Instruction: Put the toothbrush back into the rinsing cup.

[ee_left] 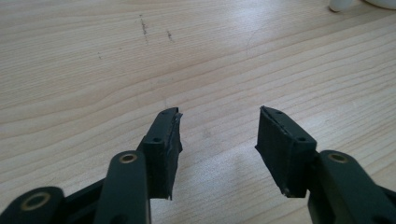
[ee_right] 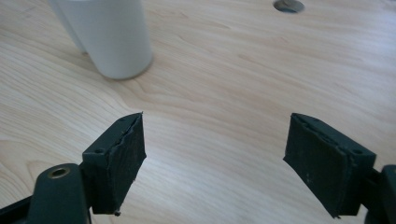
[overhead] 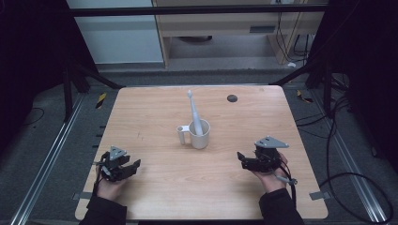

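Nearest, two hands came in over the near edge of the wooden table, each holding a gripper just above the bare wood. The left gripper sat at the near left with its jaws parted and nothing between them; its own view showed only wood grain in the gap. The right gripper sat at the near right, jaws spread wider, also empty.

Farther in, near the table's middle and between the two grippers, stood a white cup with a handle on its left side. A white toothbrush stood in it, leaning to the far left. A small dark round hole lay near the far edge, right of centre.
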The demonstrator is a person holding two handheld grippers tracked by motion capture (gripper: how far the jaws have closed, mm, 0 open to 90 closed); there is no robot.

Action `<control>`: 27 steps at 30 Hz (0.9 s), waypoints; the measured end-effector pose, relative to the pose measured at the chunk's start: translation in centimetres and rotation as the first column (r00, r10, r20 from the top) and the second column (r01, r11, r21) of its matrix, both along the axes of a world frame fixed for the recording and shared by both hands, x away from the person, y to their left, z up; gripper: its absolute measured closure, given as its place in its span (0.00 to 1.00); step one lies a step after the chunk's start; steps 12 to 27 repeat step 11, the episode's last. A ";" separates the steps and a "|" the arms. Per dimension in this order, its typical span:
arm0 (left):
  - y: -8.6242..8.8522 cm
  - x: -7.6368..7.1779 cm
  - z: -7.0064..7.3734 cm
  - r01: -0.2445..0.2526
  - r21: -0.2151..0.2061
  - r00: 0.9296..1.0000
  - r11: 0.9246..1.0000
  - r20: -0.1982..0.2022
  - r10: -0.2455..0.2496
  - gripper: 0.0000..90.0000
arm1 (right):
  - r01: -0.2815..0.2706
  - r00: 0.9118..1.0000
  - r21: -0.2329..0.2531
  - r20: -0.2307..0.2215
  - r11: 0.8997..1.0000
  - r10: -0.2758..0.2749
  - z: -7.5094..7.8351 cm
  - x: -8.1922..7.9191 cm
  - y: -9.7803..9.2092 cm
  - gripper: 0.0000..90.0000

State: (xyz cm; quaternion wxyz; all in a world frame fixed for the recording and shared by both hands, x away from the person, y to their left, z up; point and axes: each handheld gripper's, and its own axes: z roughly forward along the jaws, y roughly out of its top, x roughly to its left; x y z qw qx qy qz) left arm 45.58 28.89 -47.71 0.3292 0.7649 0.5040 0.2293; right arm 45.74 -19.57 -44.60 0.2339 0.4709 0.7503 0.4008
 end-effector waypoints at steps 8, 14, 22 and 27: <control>0.1 0.0 0.0 -0.003 0.008 1.000 1.000 0.004 0.003 0.52 | 0.062 0.997 -0.004 -0.036 0.998 -0.062 -0.8 -1.0 -3.0 0.21; 0.2 0.1 -0.1 -0.010 0.012 1.000 1.000 0.004 0.010 0.49 | 0.093 0.994 -0.033 -0.048 0.995 -0.095 -1.4 -1.4 -4.4 0.21; 0.2 0.1 -0.1 -0.010 0.012 1.000 1.000 0.004 0.010 0.49 | 0.093 0.994 -0.033 -0.048 0.995 -0.095 -1.4 -1.4 -4.4 0.21; 0.2 0.1 -0.1 -0.010 0.012 1.000 1.000 0.004 0.010 0.49 | 0.093 0.994 -0.033 -0.048 0.995 -0.095 -1.4 -1.4 -4.4 0.21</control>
